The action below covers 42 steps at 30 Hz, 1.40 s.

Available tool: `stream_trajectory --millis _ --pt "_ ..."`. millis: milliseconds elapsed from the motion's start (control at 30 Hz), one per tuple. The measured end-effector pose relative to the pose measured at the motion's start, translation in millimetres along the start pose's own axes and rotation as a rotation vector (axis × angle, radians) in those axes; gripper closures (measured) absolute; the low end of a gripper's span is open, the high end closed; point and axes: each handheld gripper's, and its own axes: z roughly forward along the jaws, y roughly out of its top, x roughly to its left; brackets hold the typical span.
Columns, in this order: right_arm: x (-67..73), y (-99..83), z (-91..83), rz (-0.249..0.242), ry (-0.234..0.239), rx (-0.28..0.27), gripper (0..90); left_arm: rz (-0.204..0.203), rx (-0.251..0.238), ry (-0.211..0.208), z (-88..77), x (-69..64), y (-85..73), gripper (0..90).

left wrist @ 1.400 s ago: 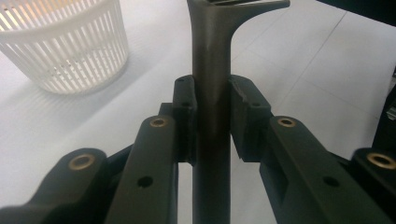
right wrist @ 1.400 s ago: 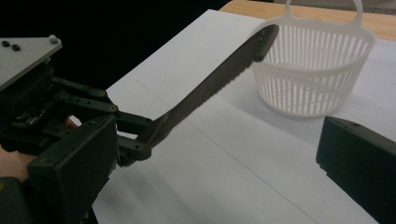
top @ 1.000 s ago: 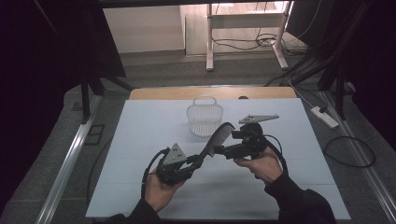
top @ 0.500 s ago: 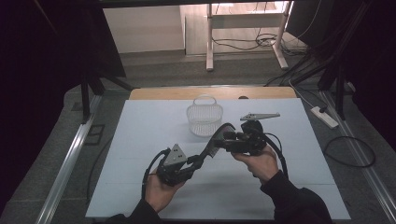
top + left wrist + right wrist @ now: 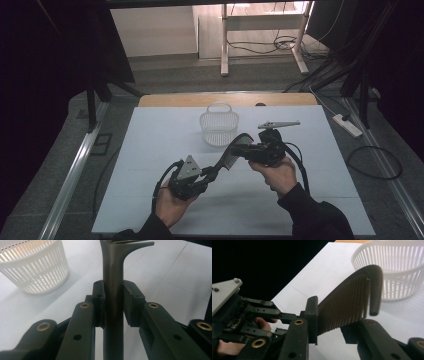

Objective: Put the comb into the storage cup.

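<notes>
At the left of the high view, the left hand [image 5: 167, 210] comes up from the near edge of the table, palm up, cradling the left gripper [image 5: 212, 173], which points up and to the right. In the left gripper view its pads [image 5: 99, 300] are closed tight on the handle of a dark comb [image 5: 231, 157], which rises straight between them and widens into the toothed part at the top.

The comb hangs above the white table [image 5: 150, 150], spanning the gap between the two grippers, just in front of a white slatted basket [image 5: 219, 127]. It is dark brown-grey and curved, with a long row of fine teeth and a thick rounded end tooth.

To the right, the right hand [image 5: 277, 175] is raised, holding the right gripper [image 5: 240, 147] level and pointing left. Its jaws have just been closing, and in the right gripper view they sit either side of the comb's toothed end, pressing on it.
</notes>
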Motion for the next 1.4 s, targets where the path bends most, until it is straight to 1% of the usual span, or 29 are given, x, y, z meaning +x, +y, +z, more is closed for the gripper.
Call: stream_trajectory --millis 67,100,133,200,233,267,333,367,400,433,533,567,600,633,700,833,867,933,1000,1100,1133,1200,1267,1300,1333,1367,1400 --pt "-0.6 -0.1 0.3 0.014 0.004 0.002 74.0 0.008 0.002 0.014 0.4 -1.0 -0.1 73.0" --pt "-1.4 -0.4 0.7 0.035 0.022 0.004 75.6 0.018 0.004 0.026 0.5 -2.1 -0.2 73.0" --pt "-2.0 -0.7 0.9 0.056 0.029 0.002 76.3 0.026 0.009 0.038 0.4 -3.1 -0.1 73.0" --pt "-2.9 -0.8 1.3 0.078 0.036 0.002 77.6 0.033 0.009 0.054 0.9 -4.5 0.0 73.0" --pt "-3.7 -0.9 1.5 0.100 0.047 0.002 79.1 0.033 0.008 0.061 1.3 -5.3 0.0 72.9" --pt "-4.5 -1.1 1.6 0.119 0.062 0.002 80.8 0.045 0.014 0.073 1.8 -6.2 0.1 73.0" --pt "-6.0 -2.0 2.3 0.162 0.088 0.000 83.4 0.049 0.026 0.082 2.7 -6.6 -0.1 72.9" --pt "-7.1 -2.3 2.6 0.186 0.112 0.000 85.9 0.046 0.028 0.078 3.8 -6.4 -0.5 72.8" --pt "-8.3 -2.9 3.1 0.215 0.139 -0.001 86.2 0.035 0.025 0.071 4.2 -5.6 -0.8 72.7" --pt "-8.1 -3.3 3.2 0.216 0.128 -0.001 86.3 0.028 0.026 0.063 4.7 -4.7 -0.9 72.5" --pt "-9.1 -4.6 3.6 0.245 0.149 -0.005 86.4 0.010 0.030 0.044 5.3 -2.1 -1.3 70.0" --pt "-9.4 -4.5 3.1 0.250 0.157 -0.009 86.4 0.001 0.033 0.042 5.4 -1.1 -1.2 64.2" --pt "-9.9 -4.1 2.2 0.251 0.163 -0.008 86.5 -0.004 0.030 0.043 5.2 0.0 -1.3 61.3" --pt "-10.1 -3.8 1.0 0.246 0.164 -0.018 86.4 -0.010 0.030 0.039 4.8 0.9 -1.3 59.2" --pt "-10.3 -2.8 -1.7 0.228 0.155 -0.026 86.5 -0.036 0.027 0.025 4.0 4.3 -1.0 51.7" --pt "-11.4 -2.2 -6.6 0.187 0.133 -0.034 86.4 -0.080 0.019 -0.021 2.8 9.8 -1.0 41.3" --pt "-11.5 -2.2 -7.4 0.176 0.130 -0.037 86.4 -0.092 0.010 -0.036 2.0 11.4 -1.3 39.3" --pt "-10.4 -2.0 -9.8 0.134 0.116 -0.050 86.4 -0.107 -0.001 -0.050 0.3 13.6 -1.4 36.1" --pt "-8.7 -1.1 -11.4 0.090 0.092 -0.052 86.4 -0.121 -0.006 -0.068 -1.3 16.3 -1.2 32.1" --pt "-6.3 0.6 -13.8 0.051 0.078 -0.058 86.4 -0.134 -0.003 -0.090 -3.3 19.9 -1.5 23.1" --pt "-5.8 1.2 -14.5 0.038 0.077 -0.065 86.3 -0.138 -0.005 -0.098 -4.1 20.9 -1.9 22.8" --pt "-4.5 2.5 -16.6 0.013 0.078 -0.072 86.4 -0.150 0.007 -0.108 -5.3 23.5 -2.0 17.3" --pt "-3.8 3.7 -18.7 -0.006 0.077 -0.079 86.4 -0.159 0.009 -0.124 -7.1 25.9 -3.1 14.4" --pt "-3.7 4.4 -19.9 -0.013 0.077 -0.081 86.3 -0.157 0.013 -0.132 -7.7 26.8 -3.4 11.4" --pt "-3.8 5.2 -21.1 -0.020 0.077 -0.085 86.3 -0.150 0.015 -0.132 -9.1 27.6 -3.8 8.7" --pt "-3.9 6.0 -22.3 -0.029 0.074 -0.088 86.4 -0.150 0.013 -0.129 -10.6 28.0 -4.2 8.5" --pt "-3.9 6.9 -23.8 -0.035 0.071 -0.090 86.3 -0.152 0.010 -0.135 -12.2 29.3 -4.4 7.9"
